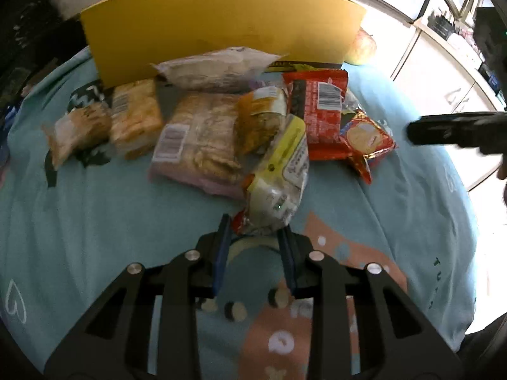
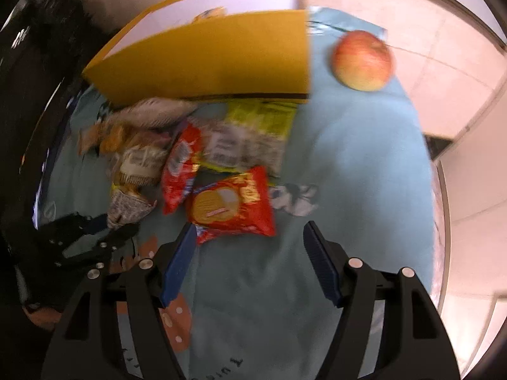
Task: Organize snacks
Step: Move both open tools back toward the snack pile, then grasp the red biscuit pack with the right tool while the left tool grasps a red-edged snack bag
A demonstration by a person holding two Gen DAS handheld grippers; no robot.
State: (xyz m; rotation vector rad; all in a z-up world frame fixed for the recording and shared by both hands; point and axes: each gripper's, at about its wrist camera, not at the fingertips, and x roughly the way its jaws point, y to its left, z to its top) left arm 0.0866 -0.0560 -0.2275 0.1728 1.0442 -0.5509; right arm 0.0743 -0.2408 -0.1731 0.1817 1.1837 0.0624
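Left gripper clamped on the yellow-green snack packet at the pile's near edge.
Pick-up step, seemingly; next, lift it toward the yellow box. Right gripper hovers released beside the red biscuit packet.

The cloth under the snacks was pale teal with a peach dotted patch. Ahead of the right hand-held gripper lay a red biscuit packet. Beyond it were a yellow box and a red-yellow apple.
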